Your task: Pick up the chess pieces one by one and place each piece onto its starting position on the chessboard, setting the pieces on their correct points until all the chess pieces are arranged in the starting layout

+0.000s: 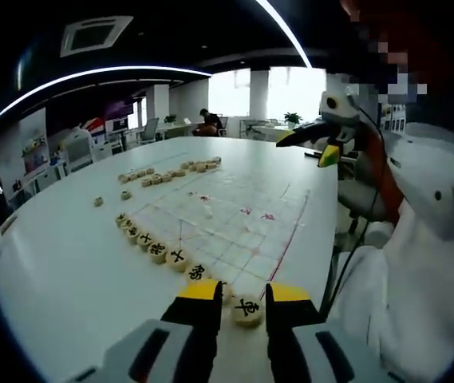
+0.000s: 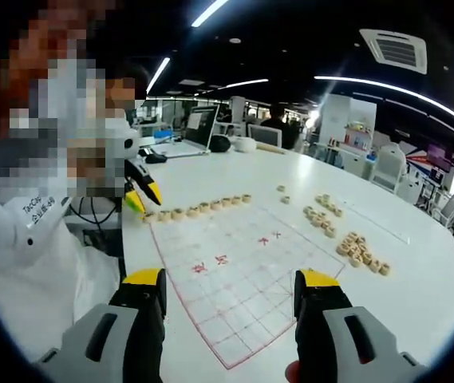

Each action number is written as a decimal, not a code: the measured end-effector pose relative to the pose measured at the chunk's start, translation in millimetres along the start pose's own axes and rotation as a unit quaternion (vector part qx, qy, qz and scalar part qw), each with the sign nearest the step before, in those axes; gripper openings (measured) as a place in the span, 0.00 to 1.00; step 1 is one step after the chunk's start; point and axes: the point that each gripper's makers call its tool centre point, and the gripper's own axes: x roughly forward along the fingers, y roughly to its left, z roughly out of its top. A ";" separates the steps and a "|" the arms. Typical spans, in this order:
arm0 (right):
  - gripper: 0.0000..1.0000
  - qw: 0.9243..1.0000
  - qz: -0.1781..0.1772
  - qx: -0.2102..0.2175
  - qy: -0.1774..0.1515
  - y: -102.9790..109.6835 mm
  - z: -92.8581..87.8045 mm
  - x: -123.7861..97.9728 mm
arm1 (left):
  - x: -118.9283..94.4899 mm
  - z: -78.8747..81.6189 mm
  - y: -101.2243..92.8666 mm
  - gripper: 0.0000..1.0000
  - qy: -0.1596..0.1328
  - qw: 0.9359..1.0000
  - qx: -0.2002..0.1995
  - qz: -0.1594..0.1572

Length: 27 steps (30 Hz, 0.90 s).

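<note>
The left gripper (image 1: 238,297) has its yellow-tipped jaws pinching a round wooden chess piece (image 1: 247,307) with a black character on top, held at the near corner of the chessboard (image 1: 234,227), a pale sheet with red grid lines lying flat on the white desk (image 1: 75,263). From that piece a curved row of pieces (image 1: 156,247) runs away along the board's near edge; the closest show black characters, while the farther ones are too small to read. A second row of pieces (image 1: 171,171) lies along the far edge, with two loose pieces (image 1: 112,198) beside it on the bare desk; their markings cannot be made out. In the right gripper view, the right gripper (image 2: 230,291) hangs above the board's opposite side with its jaws spread wide and nothing between them. The red characters printed at the board's middle (image 2: 211,265) are blurred. A neat line of pieces (image 2: 199,209) sits along the board's far edge there, and a looser cluster of pieces (image 2: 354,247) lies off the board to the right. The other gripper's yellow tip (image 2: 143,195) shows at that line's left end, its jaws partly hidden by a person in a white shirt (image 2: 35,255), so the piece it holds cannot be seen from this side.
</note>
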 end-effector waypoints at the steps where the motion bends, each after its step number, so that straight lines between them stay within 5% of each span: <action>1: 0.65 1.000 0.000 0.000 0.000 0.0 0.2 -0.1 | 0.4 2.2 1.2 0.24 -0.002 1.000 0.003 0.001; 14: 0.65 1.000 -0.008 0.003 0.000 -4.5 0.6 -2.1 | 22.4 48.4 31.9 0.27 -0.049 0.999 0.009 0.011; 27: 0.65 1.000 -0.016 0.010 -0.001 -8.9 -1.7 -2.9 | 69.8 82.8 102.8 0.31 -0.060 0.997 0.016 0.040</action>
